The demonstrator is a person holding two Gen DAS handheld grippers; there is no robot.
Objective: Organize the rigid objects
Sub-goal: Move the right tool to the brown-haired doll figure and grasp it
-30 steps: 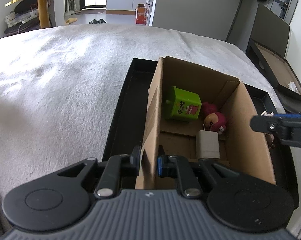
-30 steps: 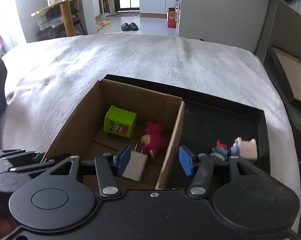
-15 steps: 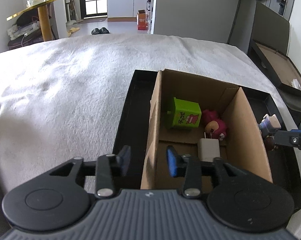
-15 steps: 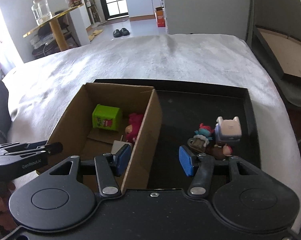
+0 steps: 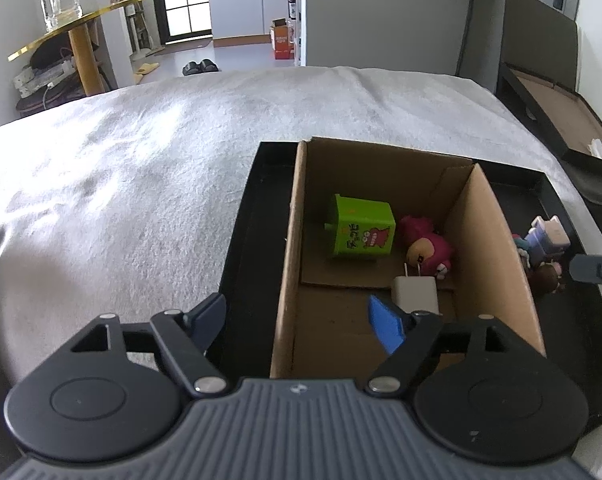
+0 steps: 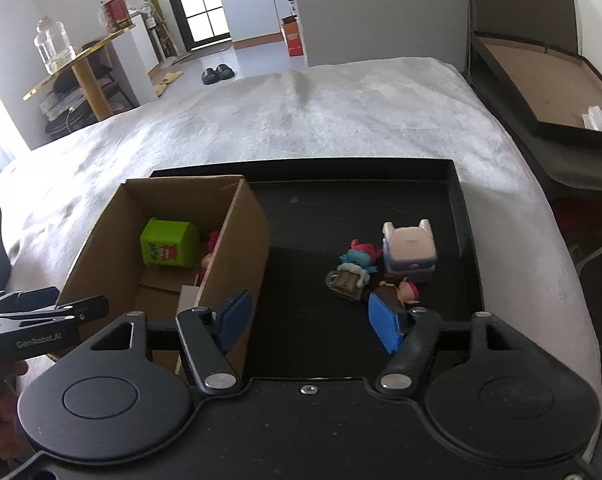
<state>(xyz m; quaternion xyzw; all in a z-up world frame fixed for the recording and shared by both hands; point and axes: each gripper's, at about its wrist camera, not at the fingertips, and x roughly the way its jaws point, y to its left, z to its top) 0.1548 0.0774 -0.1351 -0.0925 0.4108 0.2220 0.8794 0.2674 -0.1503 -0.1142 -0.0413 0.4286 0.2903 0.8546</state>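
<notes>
A cardboard box (image 5: 497,248) (image 6: 237,240) stands at the left of a black tray (image 6: 453,184) (image 5: 245,240) on a grey bed. In the box lie a green toy box (image 5: 361,232) (image 6: 169,244), a pink plush figure (image 5: 425,248) and a white charger (image 5: 415,292). On the tray floor right of the box lie a lilac-and-white toy (image 6: 409,252), a teal-and-red figure (image 6: 359,256), a small brown mug (image 6: 347,282) and a red-capped figure (image 6: 407,292). My left gripper (image 5: 297,322) is open astride the box's left wall. My right gripper (image 6: 309,322) is open and empty above the tray.
The grey blanket (image 5: 141,184) spreads to the left and beyond the tray. A dark open case (image 6: 541,92) lies off the bed's right edge. A gold-topped table with a jar (image 5: 61,12) stands far left. My left gripper also shows in the right wrist view (image 6: 41,316).
My left gripper has opened, letting go of the box's left wall, and drawn back. My right gripper has swung right from over the box to over the tray's toys.
</notes>
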